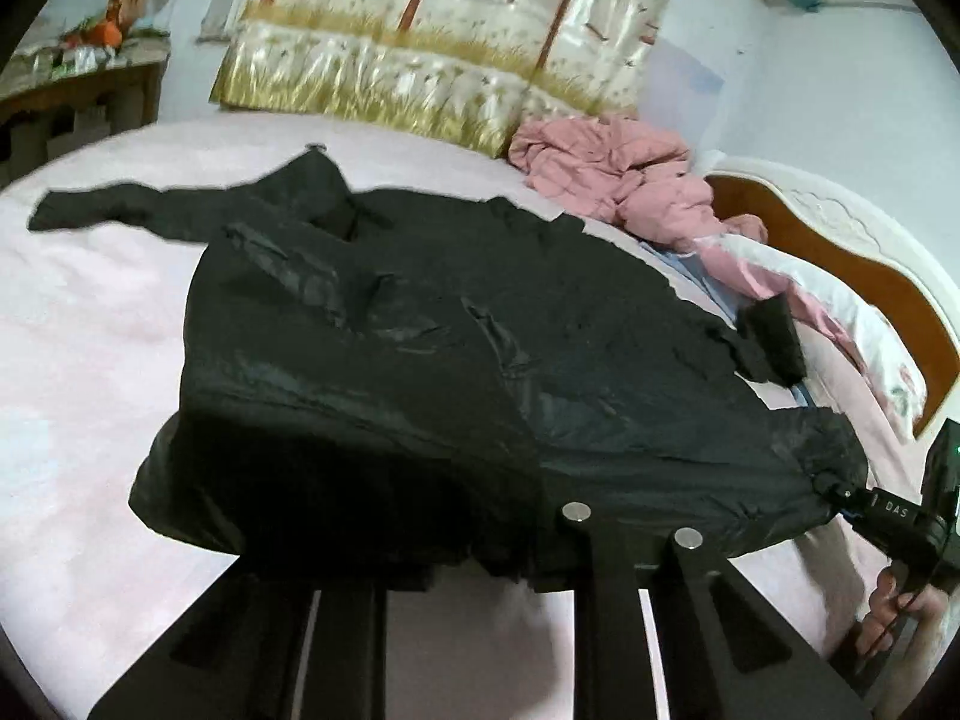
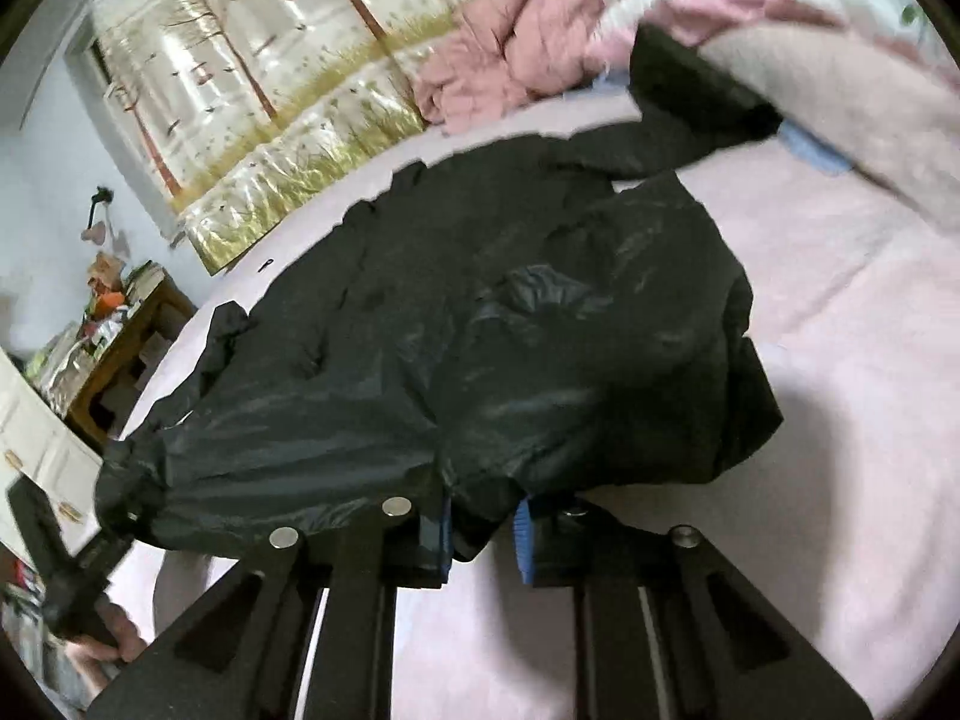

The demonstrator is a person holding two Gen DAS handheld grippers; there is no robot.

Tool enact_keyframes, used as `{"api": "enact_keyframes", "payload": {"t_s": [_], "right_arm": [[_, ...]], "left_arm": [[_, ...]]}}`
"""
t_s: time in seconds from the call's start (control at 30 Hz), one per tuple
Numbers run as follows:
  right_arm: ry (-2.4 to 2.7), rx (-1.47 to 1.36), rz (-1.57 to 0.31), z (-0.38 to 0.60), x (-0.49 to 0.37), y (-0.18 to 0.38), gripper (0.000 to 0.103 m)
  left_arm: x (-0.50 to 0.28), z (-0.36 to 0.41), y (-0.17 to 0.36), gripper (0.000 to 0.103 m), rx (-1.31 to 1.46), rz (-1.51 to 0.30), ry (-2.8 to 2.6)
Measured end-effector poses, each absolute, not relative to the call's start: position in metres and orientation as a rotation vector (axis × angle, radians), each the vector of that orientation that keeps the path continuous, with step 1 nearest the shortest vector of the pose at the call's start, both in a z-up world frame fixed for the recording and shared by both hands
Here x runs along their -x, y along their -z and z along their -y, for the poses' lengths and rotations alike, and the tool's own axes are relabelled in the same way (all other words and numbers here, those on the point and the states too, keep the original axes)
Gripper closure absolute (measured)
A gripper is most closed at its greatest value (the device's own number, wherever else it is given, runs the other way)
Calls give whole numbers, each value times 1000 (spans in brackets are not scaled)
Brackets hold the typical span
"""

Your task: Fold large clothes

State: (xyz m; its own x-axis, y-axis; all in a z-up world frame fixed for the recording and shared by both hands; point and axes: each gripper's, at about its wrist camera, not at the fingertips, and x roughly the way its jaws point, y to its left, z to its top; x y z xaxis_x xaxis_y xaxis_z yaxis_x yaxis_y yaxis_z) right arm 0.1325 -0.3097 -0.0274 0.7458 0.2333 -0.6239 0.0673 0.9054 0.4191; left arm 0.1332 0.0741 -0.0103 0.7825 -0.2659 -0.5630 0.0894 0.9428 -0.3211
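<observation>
Right gripper (image 2: 483, 531) is pinching the near hem of the black jacket (image 2: 480, 348), blue pads (image 2: 523, 540) squeezing fabric. Only the left view shows the left gripper (image 1: 480, 564) buried under the same hem, so its grip is hidden: can't tell. The jacket sprawls mid-bed (image 1: 78, 360), with bare pink sheet along the left edge and a pink quilt (image 1: 606, 174) bunched by the headboard (image 1: 840, 276).

Your left gripper (image 1: 480, 564) pinching the near hem of the black jacket (image 1: 456, 348), your right gripper (image 1: 840, 489) clamping its right corner, pink bedsheet (image 1: 90, 324) beneath, pink garment (image 1: 624, 180) beyond.
</observation>
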Motion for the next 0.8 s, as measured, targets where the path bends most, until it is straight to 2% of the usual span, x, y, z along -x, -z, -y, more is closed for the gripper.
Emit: {"api": "enact_keyframes", "payload": {"t_s": [0.07,0.1,0.13,0.17,0.2,0.23,0.3,0.4,0.6,0.67,0.7,0.8], "right_arm": [[-106,-401,-740,303,-117,25,87],[-106,-360,-750,297,-114,25,82],[-94,-309,-767,292,-116,27,73],[-61,-247,-781,287,-116,30,69],[-33,-206,-792,286,-117,33,56],[-8,-174,-799,283,-118,34,50],[6,-152,-777,286,-112,32,42],[89,-117,-676,294,-94,18,15],[143,-30,-499,291,-71,-16,10],[103,48,-469,278,-67,-25,7],[45,78,-493,271,-66,-26,7],[-151,186,-640,241,-75,-14,7]], "left_arm": [[-118,-76,7,82,244,-654,177],[-116,-76,10,79,224,-670,165],[-114,-76,16,68,206,-688,143],[-116,-76,24,59,198,-715,102],[-117,-79,31,37,203,-739,67],[-118,-85,39,30,229,-761,34],[-111,-96,41,27,291,-746,38],[-97,-107,33,14,276,-674,-17],[-64,-92,-10,13,63,-443,-164],[-55,-91,-22,3,33,-369,-172],[-52,-90,-25,0,40,-347,-123],[-51,-78,-21,0,-3,-385,67]]}}
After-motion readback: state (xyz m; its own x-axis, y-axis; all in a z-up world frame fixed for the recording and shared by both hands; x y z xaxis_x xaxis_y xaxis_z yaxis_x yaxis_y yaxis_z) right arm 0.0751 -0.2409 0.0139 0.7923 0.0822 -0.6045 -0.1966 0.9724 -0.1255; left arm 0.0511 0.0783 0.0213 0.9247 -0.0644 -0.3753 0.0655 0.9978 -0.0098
